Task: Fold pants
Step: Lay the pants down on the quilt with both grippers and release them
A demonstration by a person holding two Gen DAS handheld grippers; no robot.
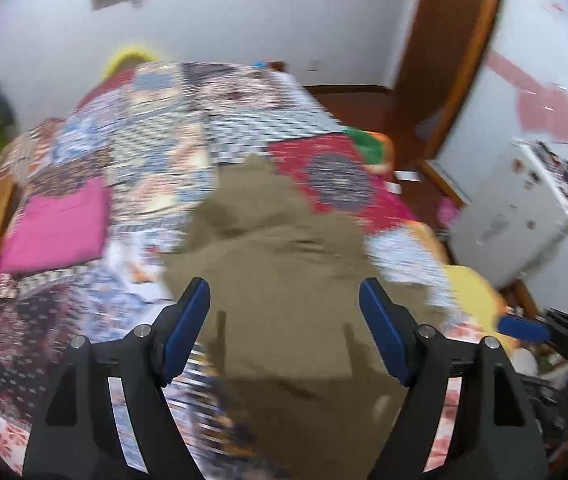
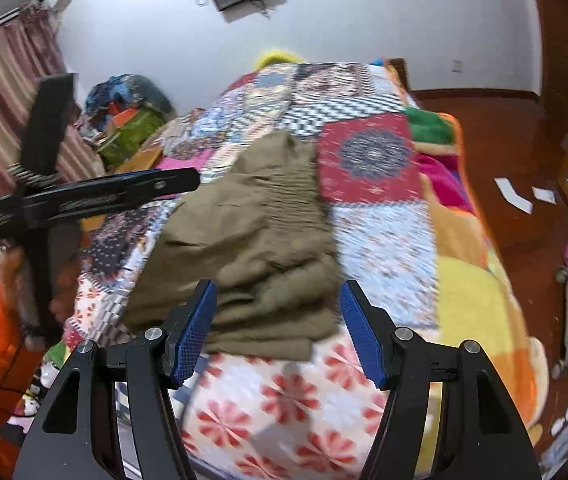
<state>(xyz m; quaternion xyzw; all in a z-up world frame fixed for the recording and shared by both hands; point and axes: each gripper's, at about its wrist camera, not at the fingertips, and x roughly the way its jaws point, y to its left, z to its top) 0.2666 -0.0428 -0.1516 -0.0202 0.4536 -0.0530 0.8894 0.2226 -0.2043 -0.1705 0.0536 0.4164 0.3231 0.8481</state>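
Pants [image 2: 260, 232], olive and bunched into a folded heap, lie on the patchwork quilt [image 2: 383, 236] near its front edge. Above them, the left gripper [image 1: 284, 312] and right gripper [image 2: 278, 312] both hang spread, grasping nothing.

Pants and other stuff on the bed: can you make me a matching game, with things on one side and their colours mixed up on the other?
Things:
1. pants
2. folded cloth lying left of the pants on the quilt
3. gripper pads
4. floor beside the bed

Colours:
A. blue
B. reddish brown
C. olive brown
D. pink

Right pairs: 1-C, 2-D, 3-A, 4-B.
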